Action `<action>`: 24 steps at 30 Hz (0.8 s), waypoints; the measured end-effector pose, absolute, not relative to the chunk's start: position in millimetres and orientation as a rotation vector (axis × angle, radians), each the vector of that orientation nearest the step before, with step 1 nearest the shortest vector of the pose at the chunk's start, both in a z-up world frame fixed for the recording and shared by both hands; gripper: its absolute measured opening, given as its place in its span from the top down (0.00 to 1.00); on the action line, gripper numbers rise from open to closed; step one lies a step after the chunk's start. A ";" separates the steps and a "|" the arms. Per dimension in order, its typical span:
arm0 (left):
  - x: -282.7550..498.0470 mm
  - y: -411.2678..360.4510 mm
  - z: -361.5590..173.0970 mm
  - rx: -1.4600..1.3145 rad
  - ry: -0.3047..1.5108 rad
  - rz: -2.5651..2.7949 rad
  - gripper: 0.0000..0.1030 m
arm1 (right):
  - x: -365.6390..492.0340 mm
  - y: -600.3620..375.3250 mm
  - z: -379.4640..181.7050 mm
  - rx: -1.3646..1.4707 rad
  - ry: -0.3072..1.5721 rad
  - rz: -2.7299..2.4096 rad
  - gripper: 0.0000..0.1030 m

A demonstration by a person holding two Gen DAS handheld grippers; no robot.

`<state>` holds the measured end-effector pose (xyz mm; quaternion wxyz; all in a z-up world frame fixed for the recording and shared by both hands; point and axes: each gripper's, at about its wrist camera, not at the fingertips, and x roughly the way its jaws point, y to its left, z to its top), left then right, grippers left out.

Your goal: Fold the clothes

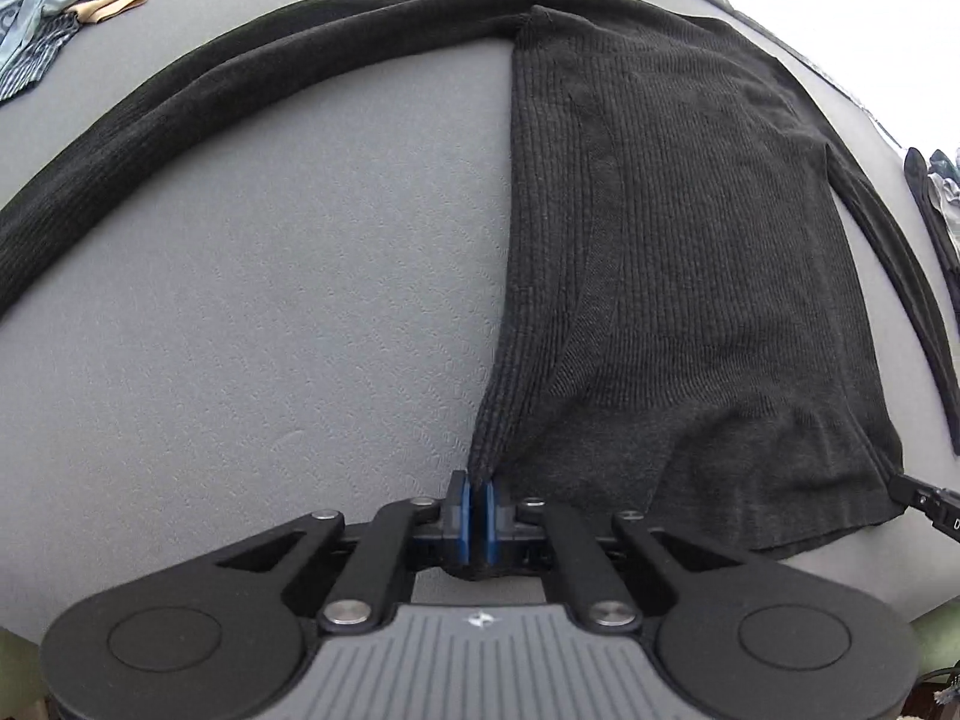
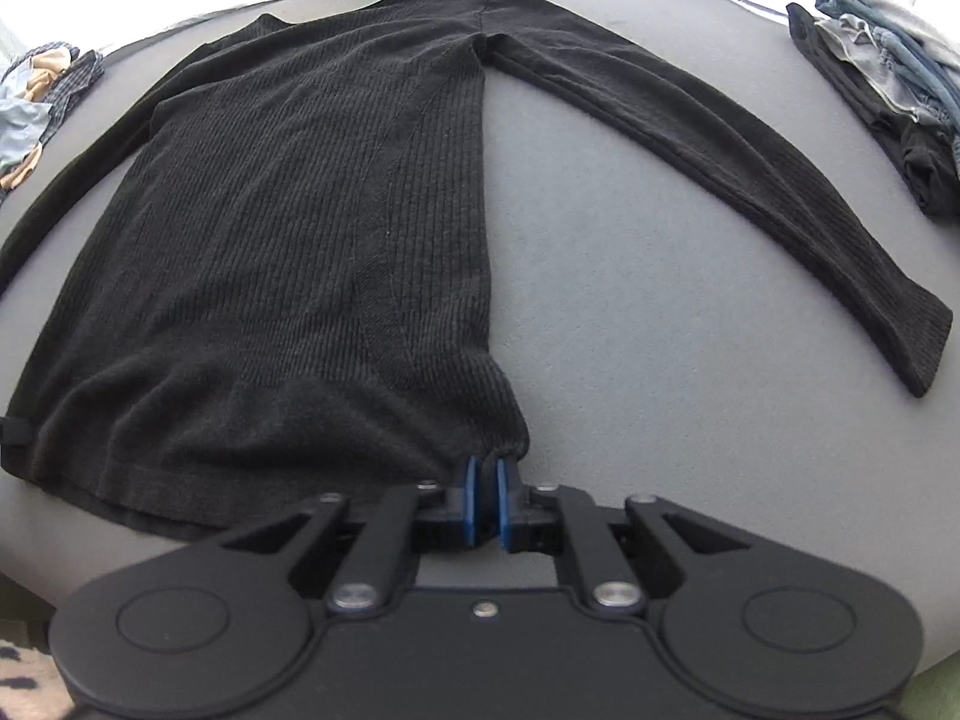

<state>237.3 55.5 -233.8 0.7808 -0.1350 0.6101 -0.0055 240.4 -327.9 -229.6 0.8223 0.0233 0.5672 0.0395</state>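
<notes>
A black ribbed long-sleeved sweater [image 1: 678, 252] lies flat on the grey surface, sleeves spread out to both sides. My left gripper [image 1: 478, 483] is shut on the hem's left corner, with dark knit pinched between its blue pads. In the right wrist view the same sweater [image 2: 288, 252] fills the left half, and my right gripper [image 2: 486, 468] is shut on the hem's right corner. One sleeve [image 2: 750, 180] stretches out to the right; the other sleeve [image 1: 210, 102] arcs away to the left. The right gripper's tip [image 1: 924, 501] shows at the far edge of the hem.
A pile of light blue and striped clothes [image 1: 54, 18] lies at the far left of the grey surface [image 1: 270, 300]. A heap of dark and denim garments [image 2: 888, 90] lies at the far right. Bright light washes out the far edge.
</notes>
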 end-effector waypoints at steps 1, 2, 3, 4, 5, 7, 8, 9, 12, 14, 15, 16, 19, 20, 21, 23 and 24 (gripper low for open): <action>235.2 57.7 -233.4 -0.308 1.320 0.002 0.94 | 239.2 -333.7 -229.1 0.072 1.226 0.098 0.93; 234.0 59.0 -235.5 -0.325 1.330 0.020 0.94 | 238.6 -338.6 -230.7 0.093 1.249 0.121 0.92; 233.3 59.7 -239.5 -0.337 1.350 0.034 0.91 | 238.6 -342.8 -232.3 0.110 1.272 0.142 0.92; 233.8 58.8 -242.2 -0.338 1.365 0.045 0.89 | 240.4 -344.7 -234.0 0.107 1.299 0.153 0.92; 234.8 57.7 -241.9 -0.335 1.370 0.049 0.88 | 243.1 -345.8 -234.2 0.077 1.321 0.152 0.89; 238.9 55.9 -234.5 -0.318 1.376 0.030 0.74 | 249.4 -350.0 -226.3 0.031 1.310 0.167 0.76; 240.9 55.7 -229.7 -0.308 1.372 0.019 0.70 | 253.8 -354.0 -219.9 0.042 1.288 0.175 0.63; 243.3 57.7 -223.1 -0.305 1.347 0.011 0.66 | 259.4 -358.7 -212.7 0.059 1.261 0.181 0.52; 262.5 72.2 -200.0 -0.345 1.243 -0.008 0.58 | 288.5 -371.7 -192.8 0.126 1.157 0.166 0.47; 293.3 85.4 -188.6 -0.385 1.166 -0.009 0.56 | 313.5 -370.3 -185.0 0.106 1.079 0.142 0.46; 312.5 90.2 -185.7 -0.387 1.134 -0.001 0.55 | 328.9 -366.9 -182.7 0.088 1.049 0.126 0.44; 333.1 93.3 -183.6 -0.368 1.112 0.006 0.55 | 345.0 -363.4 -180.8 0.073 1.019 0.113 0.43; 409.0 92.8 -182.4 -0.247 1.071 0.012 0.55 | 401.2 -349.9 -178.5 0.054 0.944 0.090 0.40; 435.0 91.5 -182.6 -0.211 1.059 0.006 0.55 | 420.4 -345.2 -178.3 0.051 0.929 0.084 0.39; 459.9 88.7 -183.3 -0.181 1.044 -0.008 0.55 | 441.8 -341.0 -179.0 0.049 0.917 0.074 0.38; 506.9 83.7 -187.1 -0.124 1.013 -0.050 0.55 | 482.3 -334.4 -181.7 0.046 0.897 0.073 0.35; 529.5 79.7 -190.9 -0.095 1.004 -0.068 0.55 | 503.8 -330.7 -185.1 0.038 0.889 0.081 0.35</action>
